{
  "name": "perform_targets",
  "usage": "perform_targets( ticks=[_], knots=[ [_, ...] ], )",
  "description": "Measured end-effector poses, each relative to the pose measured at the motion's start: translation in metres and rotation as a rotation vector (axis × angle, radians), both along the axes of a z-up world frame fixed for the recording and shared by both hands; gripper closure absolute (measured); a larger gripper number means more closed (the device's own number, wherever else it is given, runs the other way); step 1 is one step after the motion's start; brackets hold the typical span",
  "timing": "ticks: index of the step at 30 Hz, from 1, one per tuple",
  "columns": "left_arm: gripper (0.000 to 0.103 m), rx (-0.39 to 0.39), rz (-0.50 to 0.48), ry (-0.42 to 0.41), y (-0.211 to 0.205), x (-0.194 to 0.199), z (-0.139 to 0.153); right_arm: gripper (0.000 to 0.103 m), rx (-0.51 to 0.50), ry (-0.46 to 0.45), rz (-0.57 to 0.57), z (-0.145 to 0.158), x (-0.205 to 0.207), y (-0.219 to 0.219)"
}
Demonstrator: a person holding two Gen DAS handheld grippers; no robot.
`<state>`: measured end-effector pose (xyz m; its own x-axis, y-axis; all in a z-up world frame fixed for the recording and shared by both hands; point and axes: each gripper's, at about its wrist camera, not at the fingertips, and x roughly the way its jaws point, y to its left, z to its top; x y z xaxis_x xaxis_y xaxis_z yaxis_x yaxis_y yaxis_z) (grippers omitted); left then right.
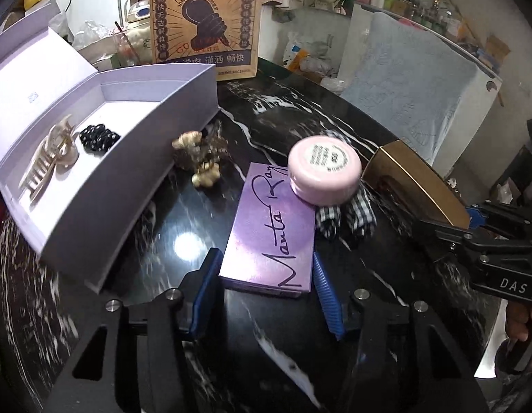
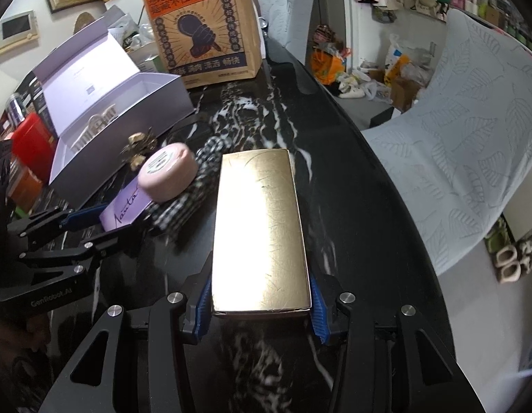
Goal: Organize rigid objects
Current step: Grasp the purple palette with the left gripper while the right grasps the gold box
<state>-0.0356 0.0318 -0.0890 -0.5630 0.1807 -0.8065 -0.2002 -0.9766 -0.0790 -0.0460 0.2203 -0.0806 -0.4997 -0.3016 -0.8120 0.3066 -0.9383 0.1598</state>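
The purple box lies flat on the black marble table, lettered top up, its near end between the blue pads of the left gripper. The jaws stand narrow, both pads against the box's long sides. A pink jar rests tilted on the far end of the purple box. Just right of it lies a checked bow. Farther right, the gold box lies flat, its near end clamped between the pads of the right gripper. Left of the purple box stands an open lilac case, lid up, holding a cream hair claw and a black scrunchie. A beaded clip lies beside the case. A paper bag stands at the far edge.
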Motion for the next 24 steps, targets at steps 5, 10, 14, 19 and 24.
perform_targets(
  ticks=[5,10,14,19,24],
  knots=[
    [0.051,0.004,0.009,0.007,0.0,0.032,-0.001,0.058,0.006,0.006,0.013,0.0,0.02,-0.001],
    [0.051,0.017,0.011,0.002,-0.002,0.055,0.0,0.058,0.005,0.012,0.011,-0.001,0.047,0.003],
    [0.051,0.012,0.006,0.007,-0.001,0.059,0.001,0.057,0.0,0.015,0.015,-0.001,0.061,0.003],
    [0.043,-0.058,-0.021,-0.007,0.008,0.05,0.0,0.056,0.005,0.013,0.028,-0.001,0.061,0.001],
    [0.02,-0.047,0.001,-0.013,0.01,0.038,-0.004,0.05,0.008,0.001,0.035,-0.001,0.053,-0.003]
  ],
)
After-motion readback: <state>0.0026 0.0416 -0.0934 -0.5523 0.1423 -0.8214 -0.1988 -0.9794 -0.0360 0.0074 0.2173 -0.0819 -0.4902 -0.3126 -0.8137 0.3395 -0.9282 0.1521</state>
